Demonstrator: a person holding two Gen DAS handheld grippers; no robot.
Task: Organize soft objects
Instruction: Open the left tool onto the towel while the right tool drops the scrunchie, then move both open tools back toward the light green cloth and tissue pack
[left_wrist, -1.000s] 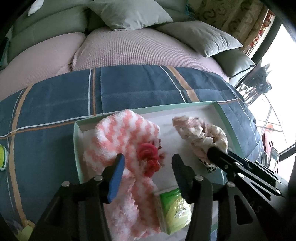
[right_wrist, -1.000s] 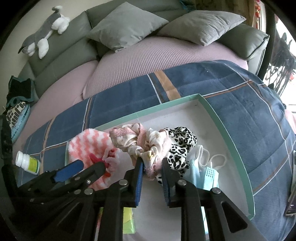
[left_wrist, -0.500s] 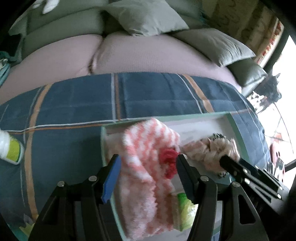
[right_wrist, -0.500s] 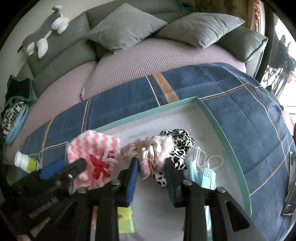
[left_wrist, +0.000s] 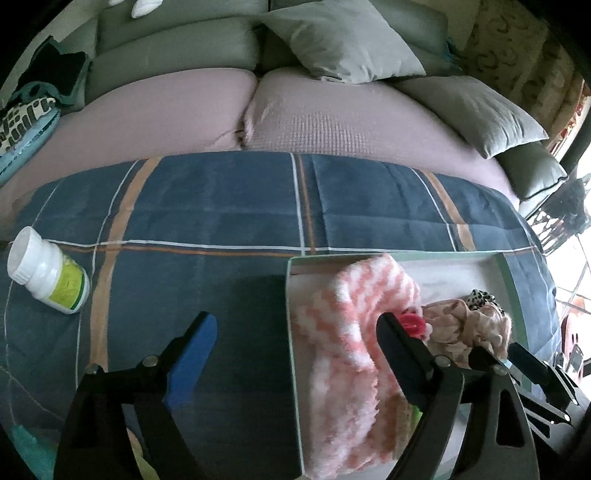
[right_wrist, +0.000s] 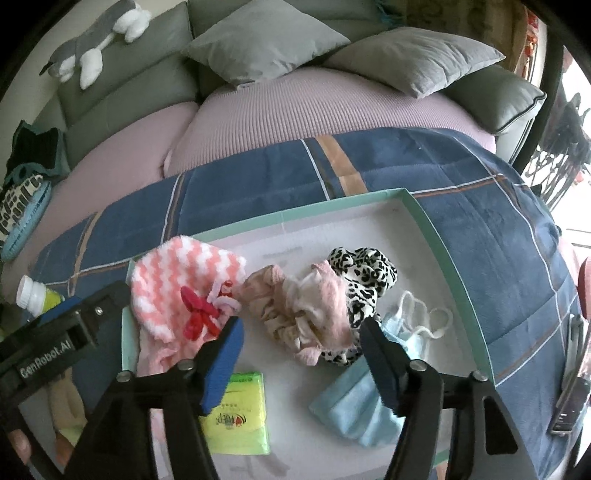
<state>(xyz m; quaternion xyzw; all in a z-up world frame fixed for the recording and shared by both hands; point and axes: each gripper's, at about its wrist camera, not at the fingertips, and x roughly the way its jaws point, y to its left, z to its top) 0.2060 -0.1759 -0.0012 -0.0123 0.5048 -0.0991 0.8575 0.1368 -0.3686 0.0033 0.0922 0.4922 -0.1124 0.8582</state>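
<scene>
Left wrist view: left gripper (left_wrist: 295, 328) low in the frame, jaws spread wide and just been opening, nothing between the pads. Left pad over the blue plaid blanket (left_wrist: 229, 206); right pad over the pink-and-white knit (left_wrist: 351, 332). Knit lies in the tray (left_wrist: 290, 332) at lower right, against its left wall. Scrunchies (left_wrist: 465, 325) to the right of the knit. White bottle (left_wrist: 46, 273) on its side at far left. Grey cushions (left_wrist: 340, 40) at top.

Right wrist view: right gripper (right_wrist: 301, 332) released, jaws just been opening, pads clear of the scrunchies (right_wrist: 321, 306) lying loose mid-tray. Blue masks (right_wrist: 365, 402) lower right, green packet (right_wrist: 240, 413) lower centre, knit (right_wrist: 177, 280) left.
</scene>
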